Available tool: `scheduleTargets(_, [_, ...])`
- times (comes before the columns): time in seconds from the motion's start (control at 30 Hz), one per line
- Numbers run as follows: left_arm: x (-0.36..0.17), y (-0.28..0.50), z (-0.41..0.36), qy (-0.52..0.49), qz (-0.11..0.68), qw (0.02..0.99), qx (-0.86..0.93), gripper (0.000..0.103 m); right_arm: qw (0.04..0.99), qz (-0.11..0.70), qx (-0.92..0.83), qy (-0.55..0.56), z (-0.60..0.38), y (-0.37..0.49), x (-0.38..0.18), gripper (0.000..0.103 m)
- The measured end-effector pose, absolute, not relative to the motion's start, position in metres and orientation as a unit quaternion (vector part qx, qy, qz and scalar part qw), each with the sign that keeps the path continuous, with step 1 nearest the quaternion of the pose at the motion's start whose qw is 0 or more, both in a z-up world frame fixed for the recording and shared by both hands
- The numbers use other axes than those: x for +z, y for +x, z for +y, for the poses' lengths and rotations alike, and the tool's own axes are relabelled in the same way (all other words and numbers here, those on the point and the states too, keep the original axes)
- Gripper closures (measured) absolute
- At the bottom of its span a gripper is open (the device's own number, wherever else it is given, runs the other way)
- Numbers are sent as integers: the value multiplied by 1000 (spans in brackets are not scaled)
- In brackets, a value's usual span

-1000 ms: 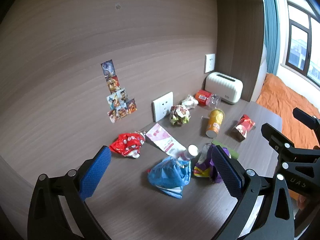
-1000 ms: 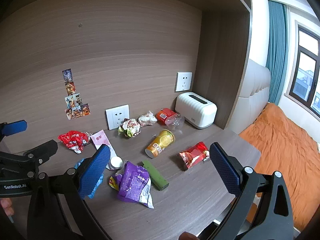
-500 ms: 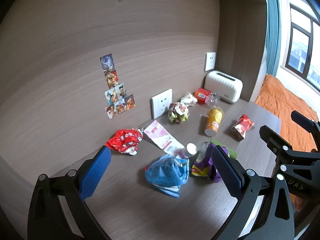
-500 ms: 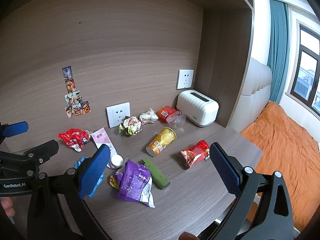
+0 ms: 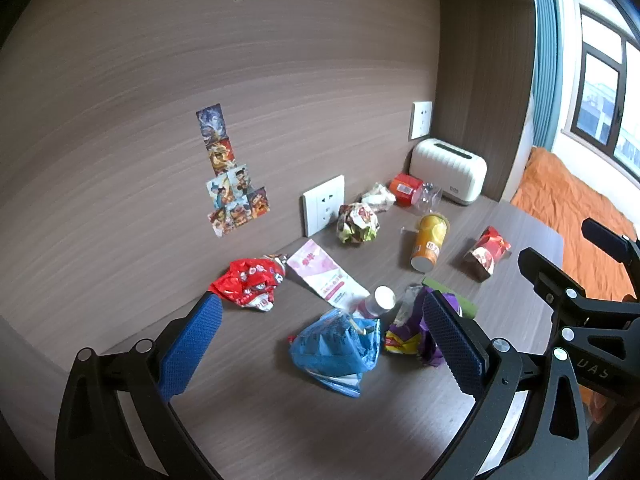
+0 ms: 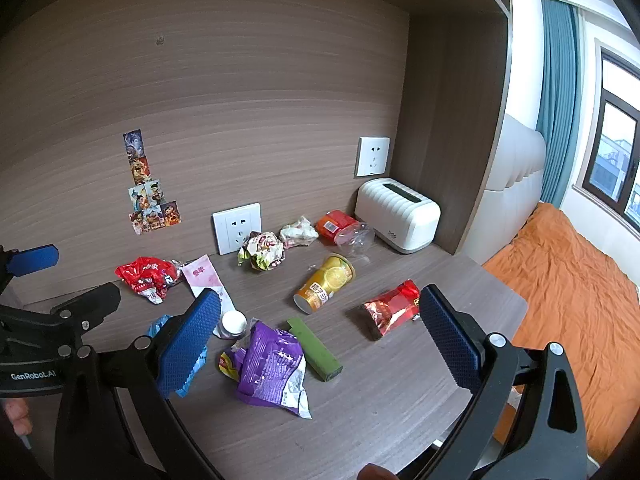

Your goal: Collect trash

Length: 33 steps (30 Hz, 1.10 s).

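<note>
I hold my left gripper [image 5: 318, 344] and my right gripper [image 6: 320, 340] above the wooden desk [image 6: 400, 392], both with jaws spread wide and nothing between them.

Counting the trash on the desk: one blue bag [image 5: 336, 350], one purple bag [image 6: 272, 364], two red wrappers, one at the far left [image 6: 146, 274] and one on the right [image 6: 390, 310], one pink packet [image 6: 206, 280], one small white-capped bottle [image 6: 234, 322], one green stick-shaped pack [image 6: 314, 348], one orange cup [image 6: 324, 282] lying on its side, two crumpled paper balls [image 6: 262, 250] [image 6: 298, 232], and one red-labelled clear bottle [image 6: 344, 230] lying near the wall. One white toaster-like appliance [image 6: 396, 214] stands in the corner, with two wall sockets [image 6: 236, 226] [image 6: 372, 156] and a cluster of stickers [image 6: 150, 192] on the panel.

In my left view, the blue bag lies on the desk between my spread fingers. In my right view, the purple bag and green pack lie between my fingers, the purple bag nearer the left finger.
</note>
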<state>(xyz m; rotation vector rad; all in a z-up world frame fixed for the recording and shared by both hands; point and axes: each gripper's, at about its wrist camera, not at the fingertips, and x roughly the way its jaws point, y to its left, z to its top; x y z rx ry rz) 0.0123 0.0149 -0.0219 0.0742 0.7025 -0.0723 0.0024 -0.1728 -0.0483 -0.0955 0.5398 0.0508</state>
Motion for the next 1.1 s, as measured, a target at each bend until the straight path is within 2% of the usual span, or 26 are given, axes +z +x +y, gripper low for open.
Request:
scheduleTargets(0.7, [-32, 21, 18, 34, 355, 933, -36, 5, 959, 277, 31, -52, -169, 16, -55, 4])
scheduleTargets(1.1, [-89, 38, 15, 54, 399, 914, -57, 5, 937, 339, 27, -75, -164, 41, -97, 4])
